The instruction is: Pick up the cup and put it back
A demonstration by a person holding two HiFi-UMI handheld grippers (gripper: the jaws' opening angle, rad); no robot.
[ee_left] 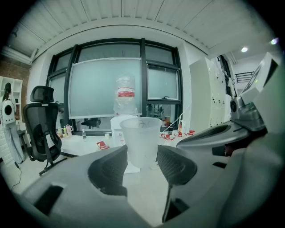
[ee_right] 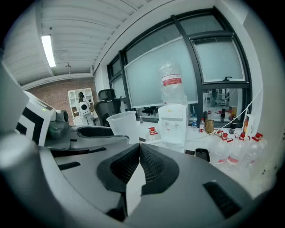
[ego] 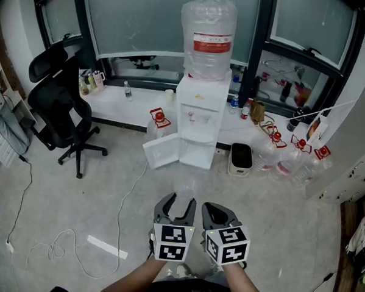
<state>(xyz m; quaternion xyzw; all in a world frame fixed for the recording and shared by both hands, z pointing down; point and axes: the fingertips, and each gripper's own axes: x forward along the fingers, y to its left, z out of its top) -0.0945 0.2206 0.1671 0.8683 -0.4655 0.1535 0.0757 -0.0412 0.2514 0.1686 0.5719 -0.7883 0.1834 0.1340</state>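
Note:
A translucent plastic cup [ee_left: 141,140] stands upright between the jaws of my left gripper [ee_left: 141,162], whose pads press on both its sides. In the head view the cup [ego: 184,189] shows only faintly, above the floor, in front of my left gripper [ego: 175,210]. My right gripper [ego: 218,215] is held close beside it on the right. In the right gripper view that gripper [ee_right: 139,147] is shut with its tips touching and nothing between them. The cup [ee_right: 122,126] appears there to the left.
A white water dispenser [ego: 202,122] with a big bottle on top stands ahead, its lower door open. A black office chair [ego: 59,105] is at the left. Several water jugs [ego: 292,157] and a black bin [ego: 240,159] sit at the right. A cable [ego: 55,245] lies on the floor.

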